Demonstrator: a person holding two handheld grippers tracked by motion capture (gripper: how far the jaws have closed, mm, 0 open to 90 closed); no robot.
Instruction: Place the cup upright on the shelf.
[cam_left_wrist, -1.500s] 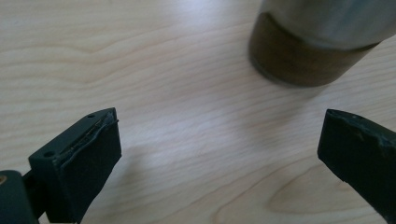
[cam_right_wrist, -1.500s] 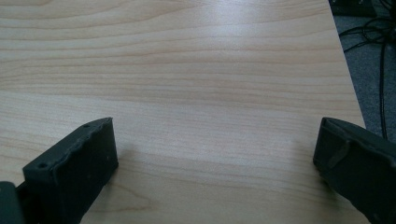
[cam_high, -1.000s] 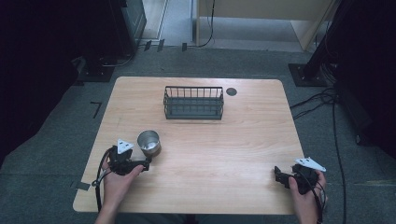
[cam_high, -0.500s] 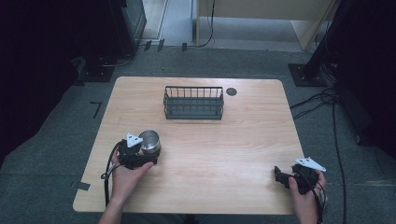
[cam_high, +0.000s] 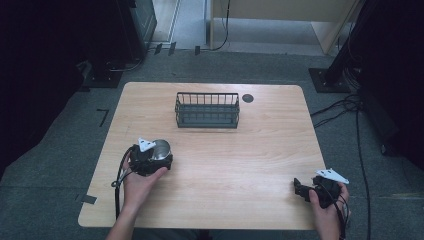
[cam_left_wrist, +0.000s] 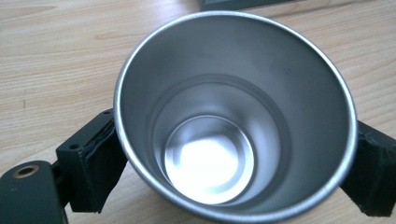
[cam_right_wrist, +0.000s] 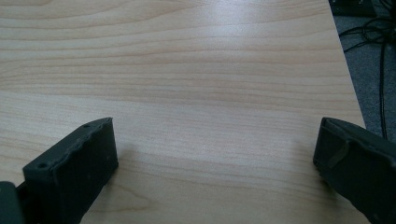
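The person's left hand (cam_high: 142, 177) comes in from the bottom edge of the high view, forearm slanting up and slightly right, and carries the left gripper (cam_high: 159, 159) over the near-left part of the wooden table (cam_high: 240, 165). That gripper points away from the person and a little to the right, with its grey plate on top. Its jaws have just been closing, and the metal cup (cam_left_wrist: 233, 116) stands between them: in the left gripper view a black pad lies against the cup's wall on each side, so the jaws clasp it at about half their spread.

The cup stands upright on the table, mouth up, its long axis vertical; the left gripper view looks down into it to the shiny round bottom. It sits well in front of the black wire basket (cam_high: 207, 110), which stands near the table's far edge.

The right hand (cam_high: 327, 205) rests at the near-right corner, its right gripper (cam_high: 299, 189) pointing left across the table. Those jaws stand wide apart over bare wood, holding nothing.
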